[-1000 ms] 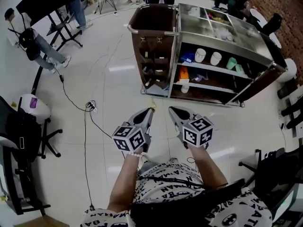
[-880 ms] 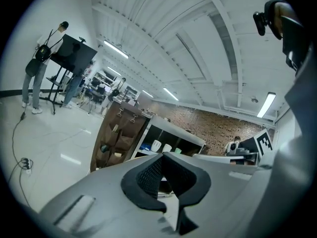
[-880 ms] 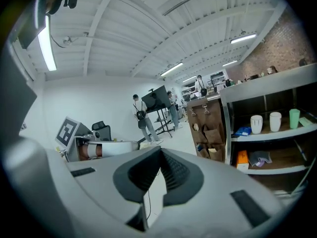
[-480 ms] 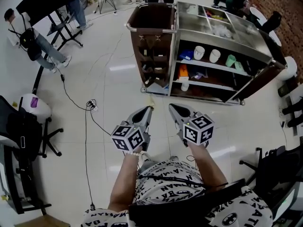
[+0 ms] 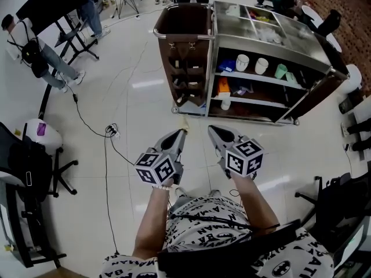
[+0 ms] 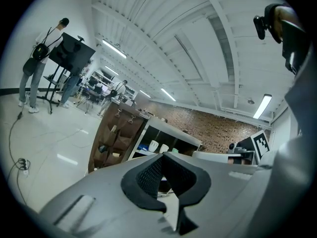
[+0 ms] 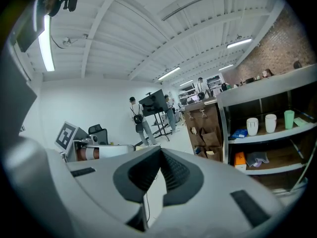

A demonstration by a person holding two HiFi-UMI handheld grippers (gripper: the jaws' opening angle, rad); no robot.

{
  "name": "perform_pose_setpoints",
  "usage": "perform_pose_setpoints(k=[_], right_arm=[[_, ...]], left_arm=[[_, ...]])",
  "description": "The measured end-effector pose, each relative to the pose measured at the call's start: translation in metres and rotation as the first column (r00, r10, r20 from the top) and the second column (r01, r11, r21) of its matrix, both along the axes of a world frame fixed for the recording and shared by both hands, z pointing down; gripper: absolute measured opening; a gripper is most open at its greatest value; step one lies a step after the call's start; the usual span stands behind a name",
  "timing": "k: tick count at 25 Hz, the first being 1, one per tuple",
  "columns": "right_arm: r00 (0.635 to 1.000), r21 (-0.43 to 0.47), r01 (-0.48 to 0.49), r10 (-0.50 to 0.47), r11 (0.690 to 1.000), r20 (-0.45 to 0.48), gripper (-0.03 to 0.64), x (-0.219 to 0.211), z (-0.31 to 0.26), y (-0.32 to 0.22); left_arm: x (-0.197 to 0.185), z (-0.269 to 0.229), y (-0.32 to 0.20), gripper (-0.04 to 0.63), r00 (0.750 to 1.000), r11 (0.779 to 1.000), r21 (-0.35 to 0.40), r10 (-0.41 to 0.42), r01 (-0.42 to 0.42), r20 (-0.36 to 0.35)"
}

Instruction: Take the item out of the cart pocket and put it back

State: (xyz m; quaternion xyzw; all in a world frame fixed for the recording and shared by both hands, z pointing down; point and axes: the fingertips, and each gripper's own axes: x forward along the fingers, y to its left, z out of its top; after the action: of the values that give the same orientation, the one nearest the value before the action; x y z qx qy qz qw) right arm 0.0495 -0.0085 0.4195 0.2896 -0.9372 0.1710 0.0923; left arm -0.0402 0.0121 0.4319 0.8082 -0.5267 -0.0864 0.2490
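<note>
The metal cart [image 5: 272, 39] stands ahead on the white floor. A brown fabric pocket panel [image 5: 186, 68] hangs on its left end, with small items showing in several pockets. My left gripper [image 5: 181, 133] and right gripper [image 5: 212, 130] are side by side in front of me, pointing at the cart from well short of it. Both are shut with nothing between the jaws. In the left gripper view the shut left gripper [image 6: 163, 155] aims toward the pocket panel [image 6: 111, 140]. The right gripper view has the shut right gripper [image 7: 159, 152] with the pocket panel [image 7: 205, 133] beyond it.
The cart's shelves hold white cups [image 5: 242, 62], a green cup [image 5: 282, 71] and an orange box [image 5: 223, 87]. A cable with a plug [image 5: 110, 130] runs across the floor at left. Office chairs [image 5: 35, 155] stand left, another chair [image 5: 342, 201] right. People and black stands [image 5: 58, 16] are at far left.
Both grippers stay shut and nearly in place. The cart has shifted slightly left and up in the head view as the head camera moves.
</note>
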Motion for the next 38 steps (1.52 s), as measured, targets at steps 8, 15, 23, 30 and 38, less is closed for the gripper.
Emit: perform_pose_setpoints(k=[8, 15, 23, 30, 38], right_arm=[[1.0, 0.003, -0.025, 0.025, 1.0, -0.002, 0.0, -0.007, -0.001, 0.003], [0.998, 0.001, -0.069, 0.069, 0.998, 0.004, 0.0, -0.023, -0.001, 0.005], [0.992, -0.005, -0.124, 0.124, 0.992, 0.003, 0.0, -0.033, 0.004, 0.013], [0.987, -0.016, -0.161, 0.161, 0.987, 0.004, 0.0, -0.025, 0.009, 0.0], [0.989, -0.018, -0.142, 0.143, 0.99, 0.033, 0.0, -0.033, 0.013, -0.066]], left_arm=[[-0.007, 0.0, 0.0, 0.002, 0.999, 1.0, 0.002, 0.031, -0.031, -0.008], [-0.024, -0.001, -0.005, 0.0, 0.997, 0.997, 0.002, 0.071, -0.071, -0.022], [-0.036, -0.002, -0.022, 0.0, 0.991, 0.991, 0.018, 0.133, -0.133, -0.004], [-0.043, -0.005, -0.066, 0.0, 0.989, 0.989, 0.028, 0.146, -0.145, -0.011], [-0.043, 0.009, -0.144, 0.0, 0.987, 0.987, -0.015, 0.158, -0.158, 0.008]])
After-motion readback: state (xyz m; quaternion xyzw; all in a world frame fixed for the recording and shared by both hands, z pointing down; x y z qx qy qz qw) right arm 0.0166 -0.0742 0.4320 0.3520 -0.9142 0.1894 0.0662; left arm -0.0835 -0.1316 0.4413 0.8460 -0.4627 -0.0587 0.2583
